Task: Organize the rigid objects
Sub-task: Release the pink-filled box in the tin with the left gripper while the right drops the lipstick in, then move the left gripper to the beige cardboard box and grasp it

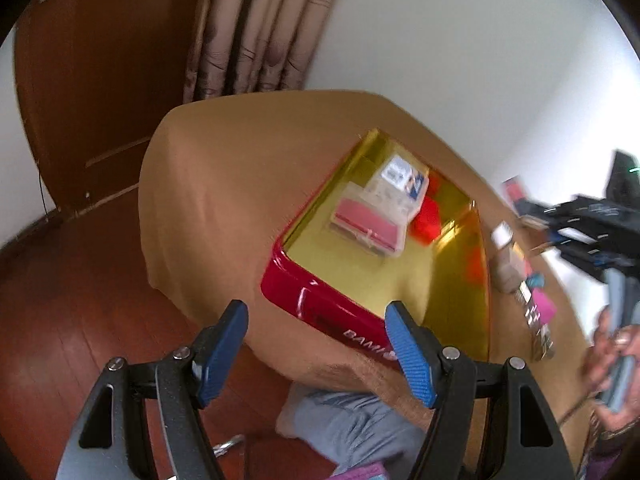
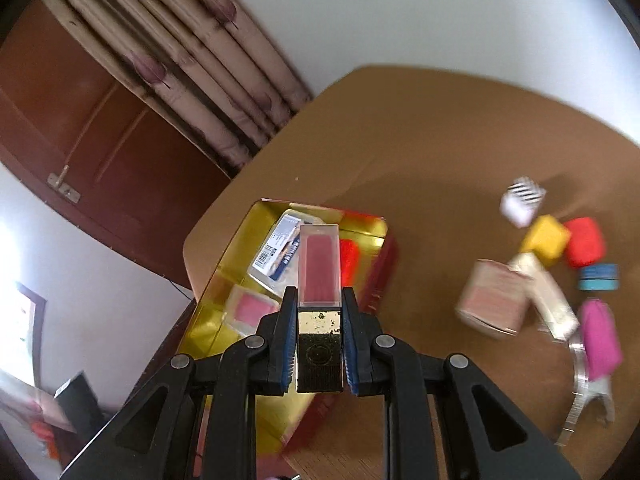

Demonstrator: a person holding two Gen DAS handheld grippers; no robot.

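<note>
- Readable text: only white "BAMI…" on the tin's (image 1: 320, 312) red front wall, cut off by the left gripper's finger. Carton (image 2: 280, 249) in the tin has a barcode and blue print, too blurred to read.
- Right gripper (image 2: 319, 344): jaws closed tight on the lipstick (image 2: 320, 304), pads on its gold-and-black base; the clear cap with the red stick points forward past the fingertips.
- The lipstick is in the air above the tin's (image 2: 212, 312) gold interior, in front of the carton and the red block (image 2: 349, 260).
- Left gripper (image 1: 316, 344): jaws wide apart, holding nothing, hovering just off the table edge at the tin's near red wall.
- In the tin: clear case (image 1: 368, 226) with a pink insert, carton (image 1: 400, 180) behind it, red block (image 1: 428, 216) just beside them. Gold floor nearest the left gripper is bare.
- Tin sits near the table's (image 1: 224, 168) corner; open brown top to its left and behind it.
- Right of the tin, well apart: loose cluster with a striped white box (image 2: 522, 200), yellow block (image 2: 546, 240), red block (image 2: 584, 242), blue disc (image 2: 599, 277), tan box (image 2: 494, 298), pink item (image 2: 600, 338). All blurred.
</note>
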